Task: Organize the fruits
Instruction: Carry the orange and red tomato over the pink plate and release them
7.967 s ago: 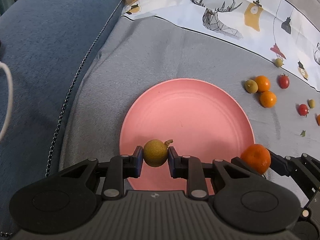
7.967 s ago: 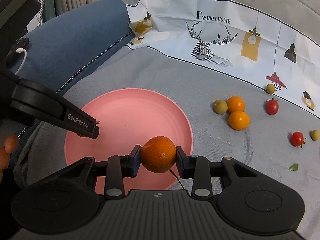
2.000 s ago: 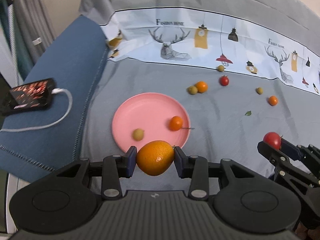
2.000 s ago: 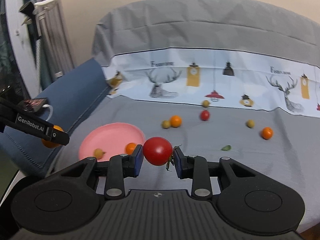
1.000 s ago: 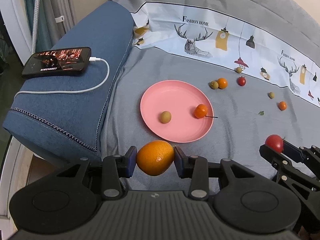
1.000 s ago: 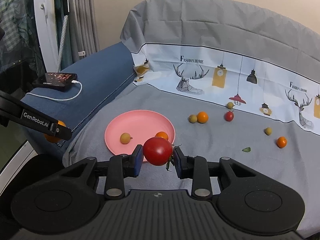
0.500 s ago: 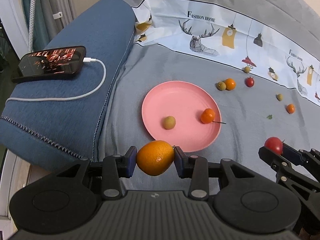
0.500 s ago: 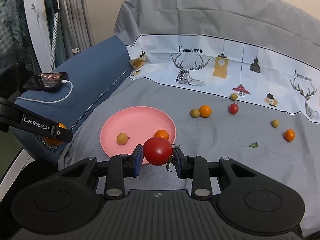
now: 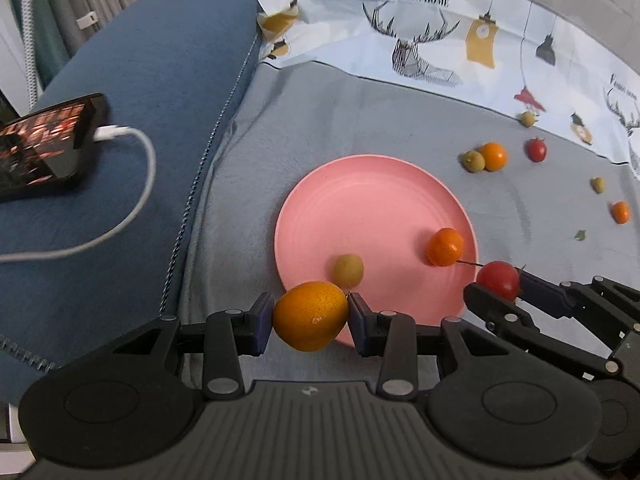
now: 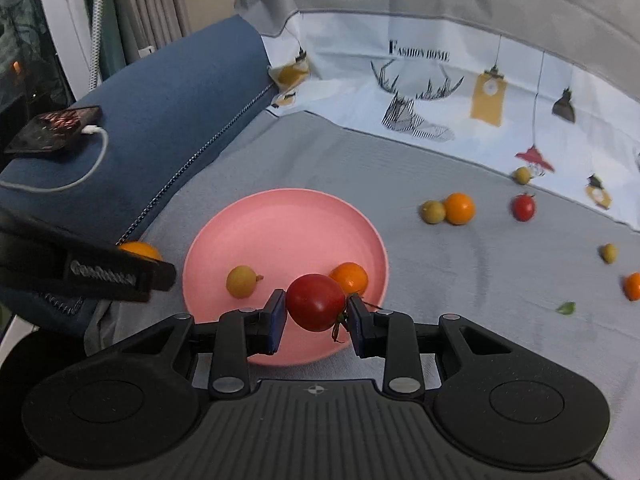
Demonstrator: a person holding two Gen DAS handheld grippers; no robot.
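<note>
In the left wrist view, an orange (image 9: pixel 310 316) is pinched between the blue pads of the left gripper (image 9: pixel 310 318), at the 7 o'clock edge of the pink plate (image 9: pixel 360 200). In the right wrist view, a red tomato (image 10: pixel 316 302) is clamped between the pads of the right gripper (image 10: pixel 316 312), its green stem hanging by the right pad, over the 6 o'clock part of the plate rim. The right gripper is also seen in the left wrist view at about 4 o'clock of the plate, with the tomato at its tip.

On the plate two fruits are found: a small yellow-green fruit (image 9: pixel 349 270) at about 6 o'clock, just beyond the held orange, and a mandarin (image 9: pixel 445 247) with a thin stem near the 4 o'clock rim. The plate is laid on a grey cloth (image 9: pixel 340 120).

Past the plate, at about 2 o'clock, a yellow-green fruit (image 9: pixel 473 160) and an orange fruit (image 9: pixel 493 156) are seen touching. Further right a cherry tomato (image 9: pixel 535 149) is seen, with a green fruit (image 9: pixel 528 118) beyond it at the edge of the printed fabric (image 9: pixel 420 40). Towards 3 o'clock another green fruit (image 9: pixel 598 185), a small orange fruit (image 9: pixel 620 212) and a green leaf scrap (image 9: pixel 579 235) are scattered, well apart from the plate.

At 9 o'clock, on the blue sofa arm (image 9: pixel 140 100), a phone (image 9: pixel 44 146) with a lit screen is lying, a white cable (image 9: pixel 120 208) plugged into it
</note>
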